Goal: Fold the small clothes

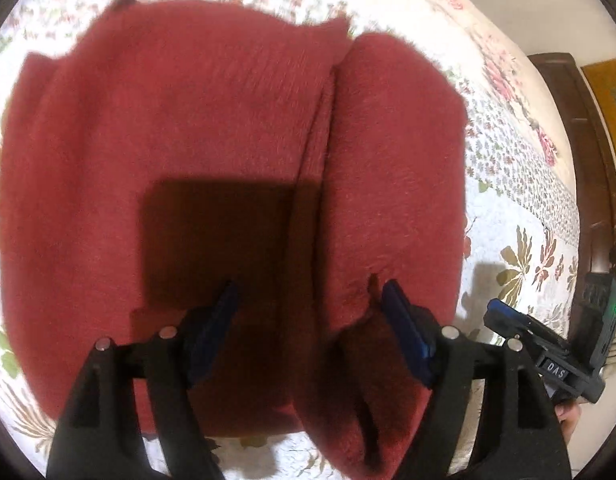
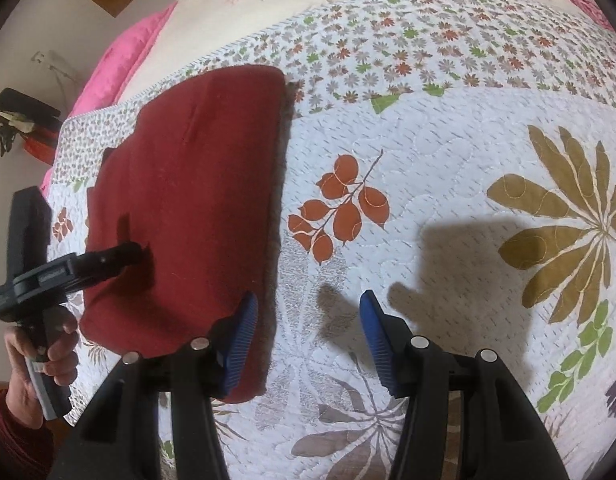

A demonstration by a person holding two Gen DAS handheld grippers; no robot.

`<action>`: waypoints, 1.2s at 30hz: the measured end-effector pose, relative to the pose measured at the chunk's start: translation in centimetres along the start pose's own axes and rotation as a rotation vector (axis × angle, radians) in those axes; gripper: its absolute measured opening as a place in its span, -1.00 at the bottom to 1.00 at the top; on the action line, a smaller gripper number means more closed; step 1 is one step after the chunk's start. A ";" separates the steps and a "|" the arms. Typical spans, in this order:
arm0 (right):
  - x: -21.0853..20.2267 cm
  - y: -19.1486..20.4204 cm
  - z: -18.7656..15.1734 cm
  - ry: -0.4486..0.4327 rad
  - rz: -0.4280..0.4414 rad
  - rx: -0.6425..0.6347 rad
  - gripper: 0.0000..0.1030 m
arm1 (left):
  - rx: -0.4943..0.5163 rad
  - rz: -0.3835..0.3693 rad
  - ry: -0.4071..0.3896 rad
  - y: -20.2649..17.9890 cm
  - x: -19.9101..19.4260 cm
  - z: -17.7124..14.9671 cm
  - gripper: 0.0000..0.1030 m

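Red knit garment (image 2: 188, 208) folded, mid-left of right-wrist frame, on floral quilt (image 2: 447, 184). L gripper (image 1: 308, 320) jaws spread, low over it. R gripper (image 2: 308, 336) jaws spread, empty, over quilt beside edge. Risk: L fingers snag fuzzy knit w/ any drag, undoing fold.

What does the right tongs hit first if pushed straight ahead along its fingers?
Probably the floral quilt: the open right tongs point at bare bedspread just beside the folded red garment. Depth unclear.
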State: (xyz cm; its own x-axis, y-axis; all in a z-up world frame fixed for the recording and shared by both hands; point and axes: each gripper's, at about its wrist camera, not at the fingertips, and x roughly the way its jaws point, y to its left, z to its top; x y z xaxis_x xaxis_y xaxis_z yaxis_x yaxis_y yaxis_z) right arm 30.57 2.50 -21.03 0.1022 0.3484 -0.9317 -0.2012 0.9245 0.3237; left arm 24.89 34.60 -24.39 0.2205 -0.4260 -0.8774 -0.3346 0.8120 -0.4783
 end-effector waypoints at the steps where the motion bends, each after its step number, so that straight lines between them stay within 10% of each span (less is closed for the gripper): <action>1: 0.1 0.0 0.0 0.001 0.003 -0.001 0.06 | -0.009 -0.024 0.010 -0.1 0.3 0.1 0.46; 4: 0.2 0.1 -0.1 0.006 0.007 -0.003 0.06 | -0.010 -0.048 0.022 -0.5 1.1 0.4 0.44; 8: 0.4 -0.2 -0.1 0.008 0.003 0.005 0.06 | -0.016 -0.045 0.013 -1.0 1.1 0.8 -0.24; 14: 0.7 -0.4 0.0 0.012 0.003 0.023 0.06 | 0.002 -0.064 -0.042 -2.0 -1.2 0.1 -0.54; 25: 1.4 1.1 0.2 0.025 0.006 0.003 0.06 | 0.064 -0.160 -0.190 -2.9 -5.4 -0.5 -0.64; 36: 1.8 2.1 0.5 0.032 0.018 -0.011 0.06 | 0.129 -0.020 -0.360 2.0 -13.7 -2.0 -0.64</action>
State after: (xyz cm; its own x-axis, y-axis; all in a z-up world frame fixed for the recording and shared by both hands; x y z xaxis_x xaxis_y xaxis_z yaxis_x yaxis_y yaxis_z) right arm 30.77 5.10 -21.94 0.0672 0.3599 -0.9306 -0.2137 0.9162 0.3389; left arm 19.35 41.31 -13.40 0.5409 -0.2937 -0.7882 -0.2137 0.8583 -0.4665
